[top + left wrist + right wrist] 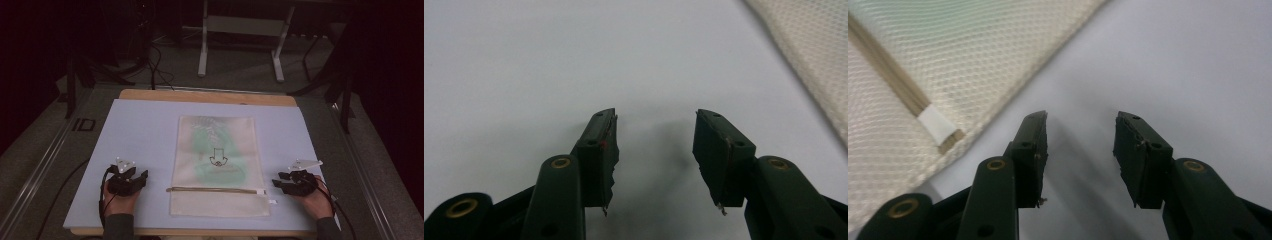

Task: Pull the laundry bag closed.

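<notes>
On the pale blue mat (145,130), a mesh bag (220,165) lies between parted tools

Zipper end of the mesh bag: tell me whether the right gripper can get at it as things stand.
Probably yes. The right gripper sits open beside the mesh bag, and only bare mat lies between its jaws and the zipper end.

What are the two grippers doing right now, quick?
Left gripper: jaws open, holding nothing, over the bare mat.
Right gripper: jaws open, holding nothing, beside the mesh bag.
</notes>
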Tool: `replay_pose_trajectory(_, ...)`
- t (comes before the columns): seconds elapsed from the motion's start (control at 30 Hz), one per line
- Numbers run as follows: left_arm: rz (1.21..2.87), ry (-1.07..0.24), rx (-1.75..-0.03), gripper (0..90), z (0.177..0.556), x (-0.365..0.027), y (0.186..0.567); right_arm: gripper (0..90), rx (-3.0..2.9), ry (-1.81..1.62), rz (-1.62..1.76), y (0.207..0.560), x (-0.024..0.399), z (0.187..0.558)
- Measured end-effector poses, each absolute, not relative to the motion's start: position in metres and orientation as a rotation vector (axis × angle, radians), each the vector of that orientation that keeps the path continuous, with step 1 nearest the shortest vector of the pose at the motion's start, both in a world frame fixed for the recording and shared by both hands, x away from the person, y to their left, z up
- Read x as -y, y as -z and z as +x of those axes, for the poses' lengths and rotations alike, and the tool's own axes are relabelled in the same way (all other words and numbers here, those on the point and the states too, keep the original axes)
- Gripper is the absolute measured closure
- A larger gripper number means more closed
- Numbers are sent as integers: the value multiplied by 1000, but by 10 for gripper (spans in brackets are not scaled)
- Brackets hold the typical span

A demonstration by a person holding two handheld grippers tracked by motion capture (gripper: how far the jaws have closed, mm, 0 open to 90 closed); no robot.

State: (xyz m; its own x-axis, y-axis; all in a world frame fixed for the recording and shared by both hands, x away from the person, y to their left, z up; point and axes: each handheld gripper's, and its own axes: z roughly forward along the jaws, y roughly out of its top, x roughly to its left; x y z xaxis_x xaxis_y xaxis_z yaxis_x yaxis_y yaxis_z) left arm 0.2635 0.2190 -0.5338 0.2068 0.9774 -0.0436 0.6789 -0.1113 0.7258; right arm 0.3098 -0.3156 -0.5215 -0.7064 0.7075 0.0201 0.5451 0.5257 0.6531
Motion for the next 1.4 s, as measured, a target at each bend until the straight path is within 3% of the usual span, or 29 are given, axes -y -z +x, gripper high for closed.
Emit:
replay_pose_trajectory(0.43, 1880, -598, -1505, 551, 263, -222, 532, 561, -2562, -903, 982, 516, 300, 306)
replay_pose_trajectory(0.67, 1860, -582, -1520, 561, 263, -226, 532, 517, -2533, -875, 966, 509, 294, 305)
replay_pose_trajectory(1.03, 1883, -587, -1499, 565, 263, -222, 533, 576, -2579, -842, 905, 499, 281, 302)
replay_pose_trajectory(1.4, 1871, -582, -1502, 566, 262, -224, 532, 559, -2672, -822, 744, 490, 252, 305)
